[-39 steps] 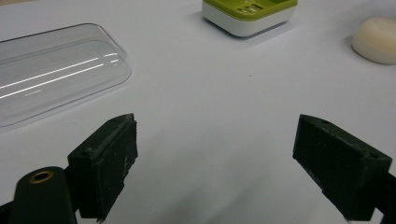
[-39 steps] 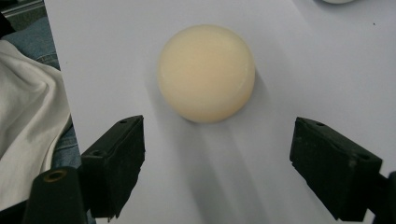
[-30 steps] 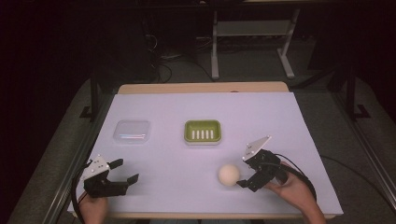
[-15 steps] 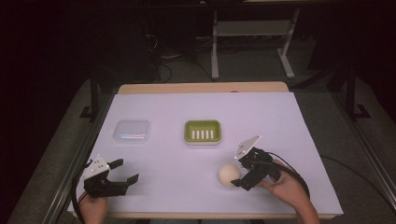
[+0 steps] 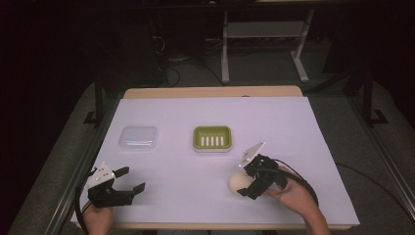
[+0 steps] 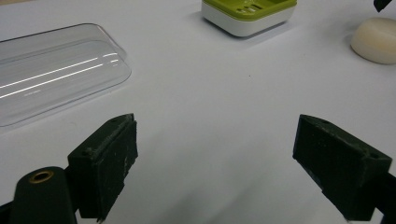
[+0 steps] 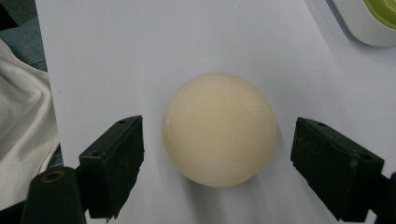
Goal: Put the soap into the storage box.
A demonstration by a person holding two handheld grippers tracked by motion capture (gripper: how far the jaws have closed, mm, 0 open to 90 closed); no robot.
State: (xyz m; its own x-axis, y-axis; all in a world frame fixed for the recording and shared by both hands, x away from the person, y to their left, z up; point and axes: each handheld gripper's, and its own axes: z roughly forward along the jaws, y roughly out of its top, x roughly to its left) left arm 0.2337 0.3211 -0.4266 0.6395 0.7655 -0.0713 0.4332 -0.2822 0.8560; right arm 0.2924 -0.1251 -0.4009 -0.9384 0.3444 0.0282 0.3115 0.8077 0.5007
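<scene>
**Right gripper open around the cream soap**

The round cream soap (image 5: pixel 239 182) lies on the white table cover (image 5: pixel 303 132), at about five o'clock from the green soap dish (image 5: pixel 212 137); the right gripper (image 5: pixel 249 181) reaches it from three o'clock, jaws spread wide, one on each side and not touching it; the left gripper (image 5: pixel 131 180) rests near the seven o'clock corner, jaws likewise apart over bare cover; the clear lid (image 5: pixel 138 137) sits at nine o'clock from the dish.
</scene>
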